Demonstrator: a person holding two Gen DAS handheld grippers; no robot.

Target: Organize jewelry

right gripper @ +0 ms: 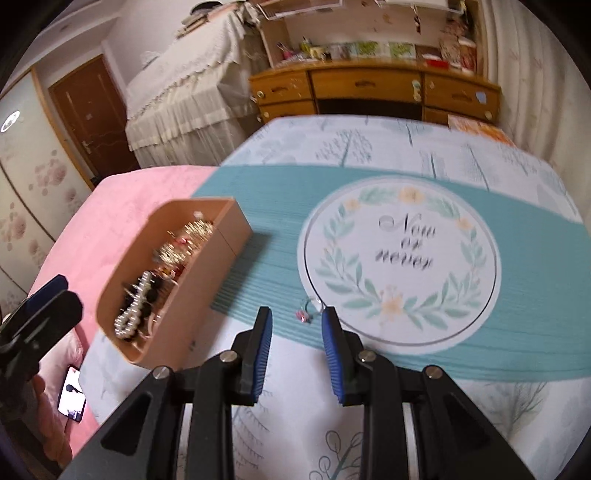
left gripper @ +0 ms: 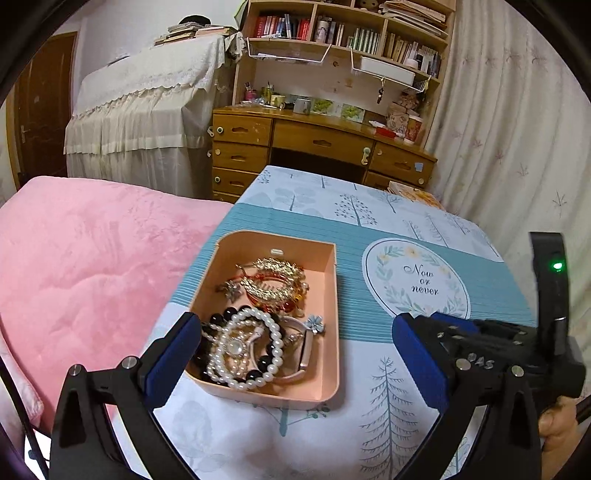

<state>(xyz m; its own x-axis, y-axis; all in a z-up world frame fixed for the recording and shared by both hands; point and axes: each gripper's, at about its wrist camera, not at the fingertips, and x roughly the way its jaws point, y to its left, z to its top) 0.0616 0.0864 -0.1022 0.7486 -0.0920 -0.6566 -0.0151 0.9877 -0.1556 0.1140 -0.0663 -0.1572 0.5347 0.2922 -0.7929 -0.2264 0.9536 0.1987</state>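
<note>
My right hand-held gripper (right gripper: 297,321) stands narrowly parted, empty, just before a tiny silver ring with a pink stone (right gripper: 306,314) on the tabletop, toward its near edge. It looks light, slippery; I'd pinch the band. The left hand-held gripper (left gripper: 291,354) gapes wide over the peach plastic jewelry tray (left gripper: 328,391).

Wooden desk (left gripper: 317,140), bookshelf (left gripper: 347,29), cream curtain (left gripper: 517,122), brown door (left gripper: 44,107), pink blanket (left gripper: 92,266)
</note>
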